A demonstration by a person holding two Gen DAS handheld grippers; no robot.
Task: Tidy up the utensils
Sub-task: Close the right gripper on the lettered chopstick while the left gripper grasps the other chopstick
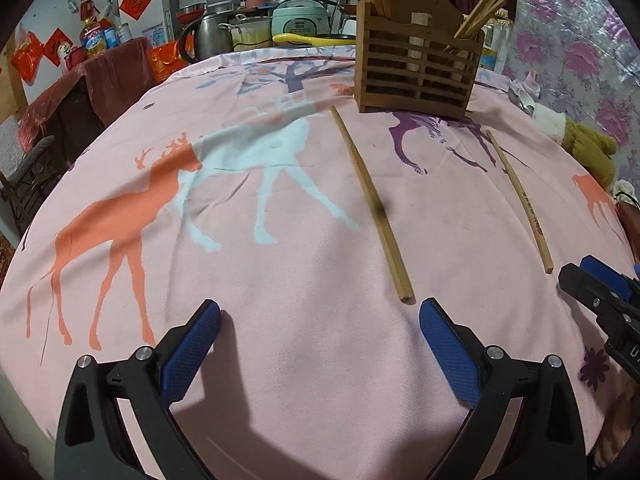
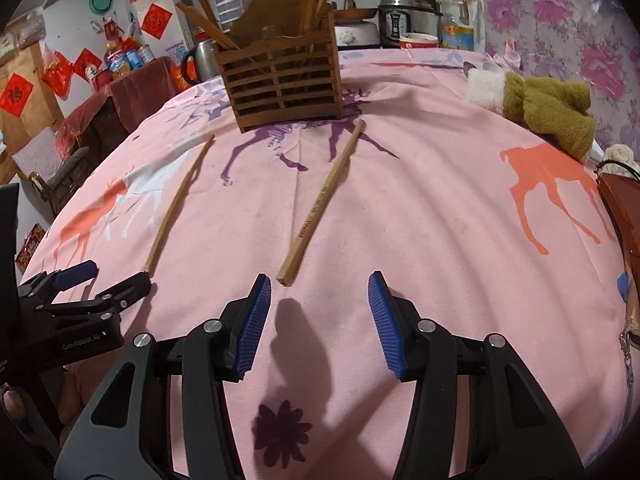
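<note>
Two wooden chopsticks lie loose on the pink deer-print cloth [image 1: 280, 320], in front of a slatted wooden holder [image 1: 416, 64] [image 2: 280, 80] with several chopsticks standing in it. My left gripper [image 1: 320, 304] is open and holds nothing. The near end of the left chopstick [image 1: 376, 208] [image 2: 180, 200] lies just ahead of its right finger. My right gripper [image 2: 318, 278] is open too. The printed chopstick [image 2: 324, 200] [image 1: 520, 200] ends just in front of its left fingertip, apart from the pads. Each gripper shows in the other's view: the right gripper [image 1: 580, 268] and the left gripper [image 2: 114, 274].
An olive and white plush cloth [image 2: 548, 108] lies at the table's right edge, with a metal spoon [image 1: 520, 100] behind it. Kettle, rice cooker, pots and bottles crowd the counter behind the table. A reddish-brown object [image 2: 616, 216] sits at the right edge.
</note>
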